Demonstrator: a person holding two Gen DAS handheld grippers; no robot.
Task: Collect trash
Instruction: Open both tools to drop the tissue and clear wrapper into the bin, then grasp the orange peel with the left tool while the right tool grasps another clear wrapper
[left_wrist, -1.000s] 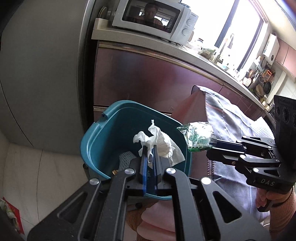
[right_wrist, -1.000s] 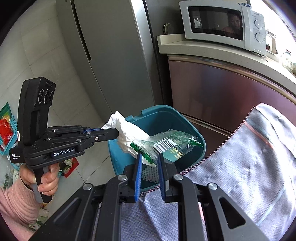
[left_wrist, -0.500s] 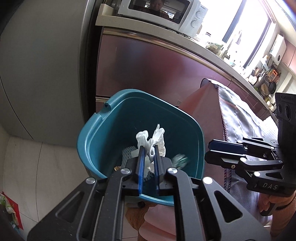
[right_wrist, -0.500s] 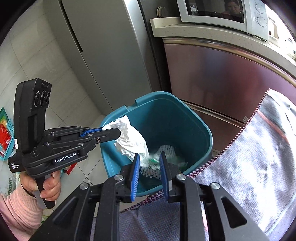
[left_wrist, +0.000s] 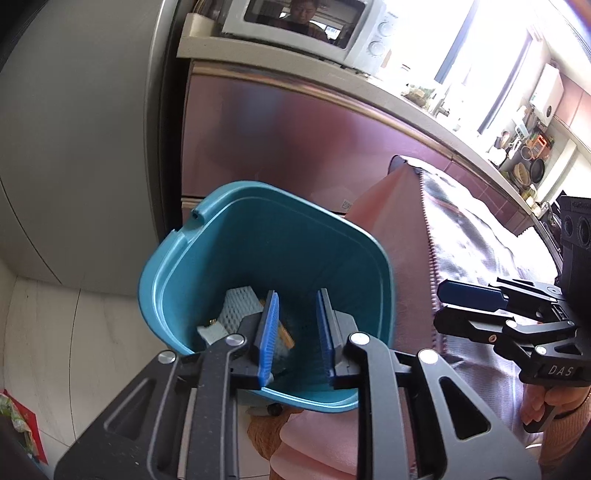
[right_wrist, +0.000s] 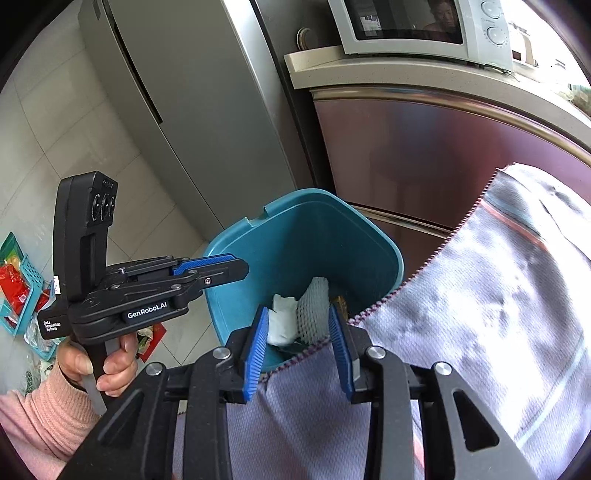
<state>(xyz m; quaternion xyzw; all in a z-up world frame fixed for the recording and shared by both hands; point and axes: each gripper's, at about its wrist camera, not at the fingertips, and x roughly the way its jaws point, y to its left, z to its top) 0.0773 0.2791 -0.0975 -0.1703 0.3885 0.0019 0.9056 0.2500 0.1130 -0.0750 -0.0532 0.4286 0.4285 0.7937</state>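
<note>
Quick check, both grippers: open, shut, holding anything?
Left gripper: jaws opening, nothing between them, above the teal bin.
Right gripper: jaws opening, nothing held; white tissue lies in the bin.

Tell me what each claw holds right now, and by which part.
Nothing. Both the left claw and right claw are opening, empty, over the teal bin; the tissue lies inside it.

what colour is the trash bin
Teal trash bin, clearest in the left wrist view.
</note>
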